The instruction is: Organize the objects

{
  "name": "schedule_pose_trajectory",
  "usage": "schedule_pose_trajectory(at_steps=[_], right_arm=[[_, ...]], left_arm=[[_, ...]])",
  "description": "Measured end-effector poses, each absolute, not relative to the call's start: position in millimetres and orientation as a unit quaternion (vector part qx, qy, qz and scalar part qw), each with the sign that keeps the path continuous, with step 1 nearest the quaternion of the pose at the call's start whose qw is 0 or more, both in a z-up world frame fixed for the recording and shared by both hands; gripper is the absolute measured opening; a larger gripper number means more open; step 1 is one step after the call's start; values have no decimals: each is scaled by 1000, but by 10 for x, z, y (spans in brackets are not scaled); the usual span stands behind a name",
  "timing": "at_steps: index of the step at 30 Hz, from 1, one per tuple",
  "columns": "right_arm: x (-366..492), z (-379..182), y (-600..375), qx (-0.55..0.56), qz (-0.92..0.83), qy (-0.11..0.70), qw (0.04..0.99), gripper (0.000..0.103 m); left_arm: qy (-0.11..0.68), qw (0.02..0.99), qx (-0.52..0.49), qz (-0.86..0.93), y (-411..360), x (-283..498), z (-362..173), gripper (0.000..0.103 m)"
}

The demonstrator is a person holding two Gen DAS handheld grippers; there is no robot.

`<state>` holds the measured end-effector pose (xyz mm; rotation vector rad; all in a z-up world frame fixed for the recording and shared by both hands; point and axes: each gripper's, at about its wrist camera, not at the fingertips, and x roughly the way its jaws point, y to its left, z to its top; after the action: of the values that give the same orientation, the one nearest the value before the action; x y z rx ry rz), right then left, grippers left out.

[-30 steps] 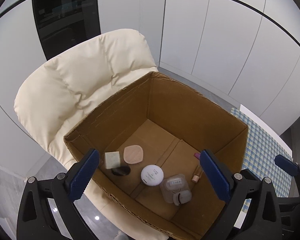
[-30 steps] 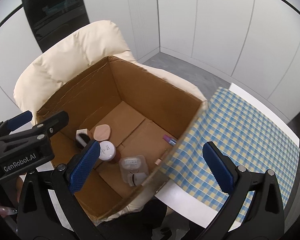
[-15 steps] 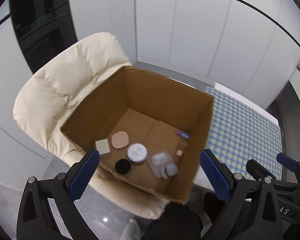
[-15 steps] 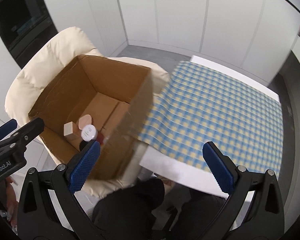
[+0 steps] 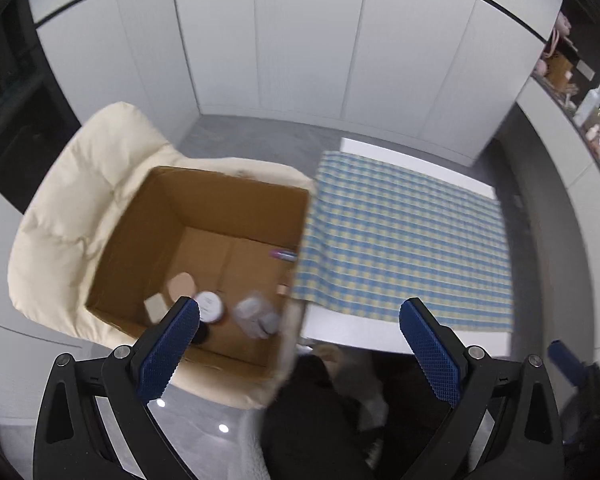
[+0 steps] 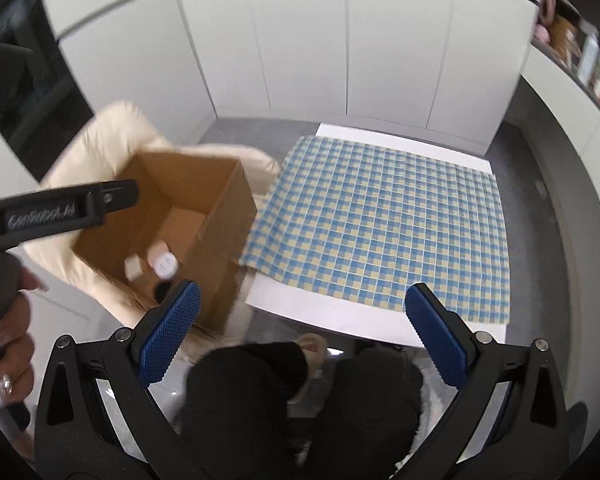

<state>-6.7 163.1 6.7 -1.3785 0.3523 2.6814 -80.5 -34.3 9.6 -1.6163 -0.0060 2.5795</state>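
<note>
An open cardboard box sits on a cream padded chair. Inside it lie several small items: a white round jar, a peach sponge, a pale square block, a clear plastic case and a purple tube. My left gripper is open and empty, high above the box's near right corner. My right gripper is open and empty, above the table's near edge.
A white table with a blue and yellow checked cloth stands right of the box. The person's dark-clothed legs are below. Shelves with small items are at the far right.
Both grippers have risen and swung right, away from the box, and stayed open. The box has shifted left in both views and the checked cloth now fills the middle.
</note>
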Motion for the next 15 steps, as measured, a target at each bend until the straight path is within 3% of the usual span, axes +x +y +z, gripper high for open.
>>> schedule_pose_trajectory(at_steps=[9, 13, 15], right_arm=[[301, 122, 1870, -445, 870, 188, 105, 103], [407, 47, 1768, -446, 867, 178, 129, 103], [408, 11, 1679, -456, 865, 160, 131, 103]], left_arm=[[55, 62, -498, 863, -201, -61, 98, 100], [51, 59, -493, 867, -242, 180, 57, 101], [89, 37, -505, 857, -203, 207, 25, 102]])
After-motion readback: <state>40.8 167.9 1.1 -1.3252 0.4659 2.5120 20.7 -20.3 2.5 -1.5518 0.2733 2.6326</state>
